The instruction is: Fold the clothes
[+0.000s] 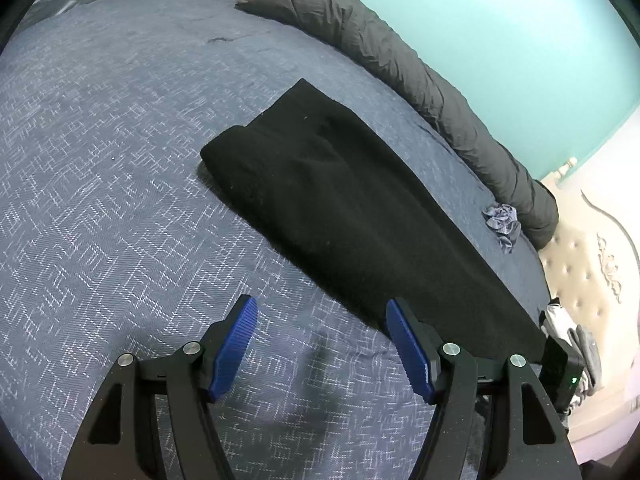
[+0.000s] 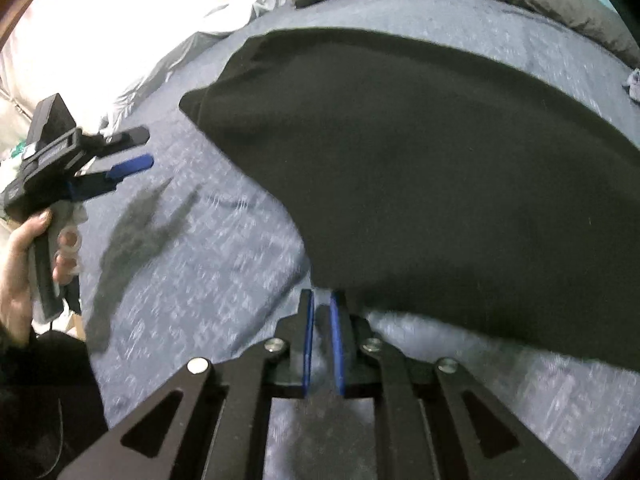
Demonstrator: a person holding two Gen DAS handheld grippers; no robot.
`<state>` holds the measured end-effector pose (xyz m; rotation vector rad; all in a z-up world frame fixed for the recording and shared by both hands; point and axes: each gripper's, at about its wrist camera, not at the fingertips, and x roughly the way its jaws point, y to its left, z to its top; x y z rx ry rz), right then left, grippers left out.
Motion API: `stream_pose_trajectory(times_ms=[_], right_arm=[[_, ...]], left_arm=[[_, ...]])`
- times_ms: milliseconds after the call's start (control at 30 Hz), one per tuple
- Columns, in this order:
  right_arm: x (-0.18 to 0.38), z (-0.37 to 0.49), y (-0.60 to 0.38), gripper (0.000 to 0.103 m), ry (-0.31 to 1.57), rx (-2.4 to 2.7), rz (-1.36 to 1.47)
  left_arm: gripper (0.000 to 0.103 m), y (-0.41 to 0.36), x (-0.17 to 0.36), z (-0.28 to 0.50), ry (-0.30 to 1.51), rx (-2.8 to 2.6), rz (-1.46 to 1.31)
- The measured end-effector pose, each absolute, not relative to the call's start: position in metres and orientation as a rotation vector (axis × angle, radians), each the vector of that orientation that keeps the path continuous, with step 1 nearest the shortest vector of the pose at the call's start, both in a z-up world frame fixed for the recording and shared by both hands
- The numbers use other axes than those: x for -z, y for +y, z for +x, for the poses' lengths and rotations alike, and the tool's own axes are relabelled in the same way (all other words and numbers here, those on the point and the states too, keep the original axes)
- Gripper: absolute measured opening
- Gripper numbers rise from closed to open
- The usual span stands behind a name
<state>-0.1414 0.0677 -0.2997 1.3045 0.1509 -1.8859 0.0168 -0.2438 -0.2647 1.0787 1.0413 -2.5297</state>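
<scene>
The black garment (image 1: 340, 200) lies flat as a long folded strip on the bed (image 1: 100, 160), apparently laid out for another fold. The right tool (image 2: 321, 300) is clenched at its near edge, though whether cloth is pinched between the pads is unclear. The left tool (image 1: 320, 332), tilted down over bare bedspread just beside the strip, hangs released.

The left gripper (image 1: 320, 316) hangs tilted downward, its blue pads (image 1: 236, 348) spread well apart with nothing between them. A bare hand (image 2: 24, 264) wraps its handle at the far left of the right wrist view. The right gripper (image 2: 322, 300) angles steeply down, its pads nearly together, with only a thin slit between them.
</scene>
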Motion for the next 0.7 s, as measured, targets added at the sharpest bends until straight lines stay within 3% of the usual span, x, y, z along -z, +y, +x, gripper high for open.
stream_pose_trajectory(times_ms=[100,333,533,700], right_arm=[[0.288,-0.135,0.081,0.009,0.181,1.914,1.279],[0.263,-0.177,0.116,0.010,-0.003,2.153,1.264],[0.304,-0.194,0.101,0.010,0.054,2.163,1.393],[0.313,-0.188,0.119,0.010,-0.060,2.162,1.380]], left_arm=[[0.071,-0.243,0.263,0.017,1.038,2.534,1.075],[0.071,-0.242,0.262,0.016,1.025,2.529,1.075],[0.071,-0.236,0.262,0.012,0.993,2.537,1.096],[0.071,-0.238,0.266,0.009,1.001,2.530,1.110]])
